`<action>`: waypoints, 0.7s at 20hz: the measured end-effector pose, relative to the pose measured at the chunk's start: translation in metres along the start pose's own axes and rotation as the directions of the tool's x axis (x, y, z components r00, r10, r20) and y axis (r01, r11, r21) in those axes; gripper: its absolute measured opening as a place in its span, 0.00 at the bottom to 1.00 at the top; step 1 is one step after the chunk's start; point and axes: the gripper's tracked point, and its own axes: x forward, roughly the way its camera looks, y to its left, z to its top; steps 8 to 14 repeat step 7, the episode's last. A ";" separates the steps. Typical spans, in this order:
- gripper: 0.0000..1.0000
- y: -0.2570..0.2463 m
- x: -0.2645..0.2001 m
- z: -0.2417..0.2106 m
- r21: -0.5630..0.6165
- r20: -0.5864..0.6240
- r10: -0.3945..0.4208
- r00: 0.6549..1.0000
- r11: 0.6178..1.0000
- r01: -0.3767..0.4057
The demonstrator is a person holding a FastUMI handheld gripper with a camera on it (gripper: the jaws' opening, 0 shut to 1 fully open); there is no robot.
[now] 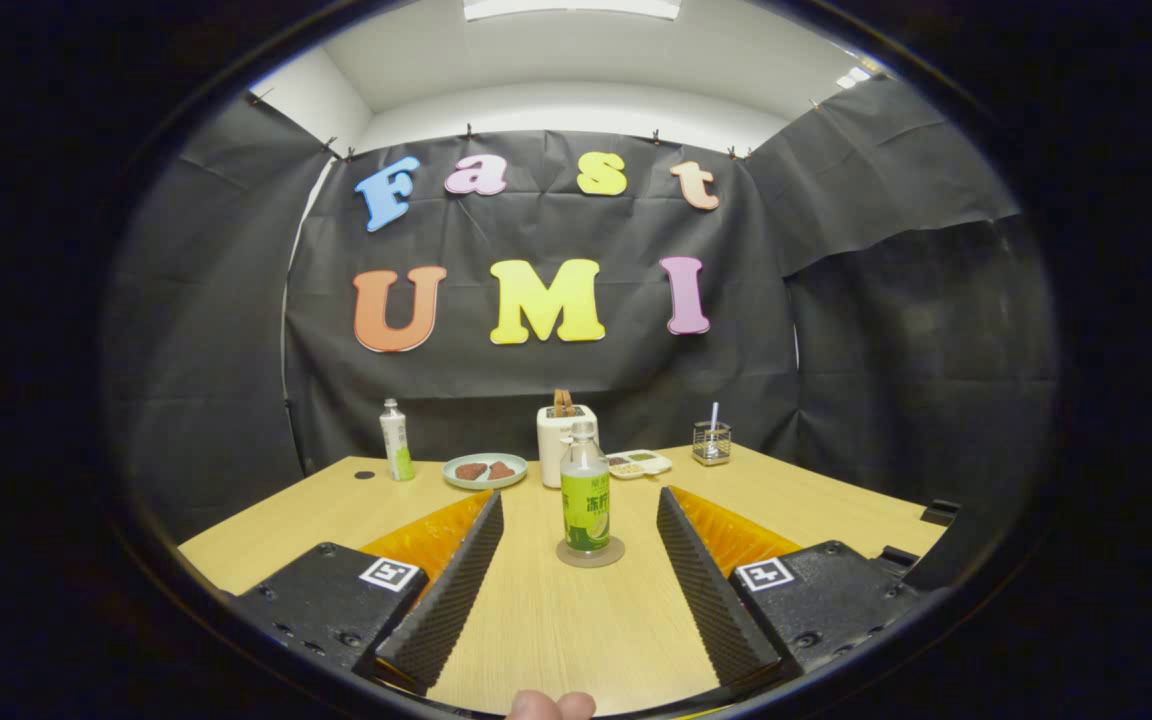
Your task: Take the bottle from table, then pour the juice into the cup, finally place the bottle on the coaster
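bottle [585, 490]: clear, green label, upright on coaster [590, 553], between the fingers' far ends
gripper [581, 520]: fingers spread, touching nothing
cup: can't make out

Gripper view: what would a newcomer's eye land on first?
The green-labelled bottle, upright on a round coaster, stands between and just ahead of the open jaws of the gripper, untouched. Beyond it, along the far edge of the wooden table, sit a white toaster, a plate of food and a second, smaller bottle.
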 end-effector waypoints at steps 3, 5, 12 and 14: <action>1.00 0.001 0.000 -0.001 -0.002 -0.005 -0.001 1.000 1.000 0.001; 1.00 0.004 0.002 -0.003 0.006 -0.008 0.005 1.000 1.000 -0.005; 1.00 0.004 0.003 -0.003 0.005 -0.012 0.006 1.000 1.000 -0.006; 1.00 0.004 0.003 -0.003 0.005 -0.012 0.006 1.000 1.000 -0.006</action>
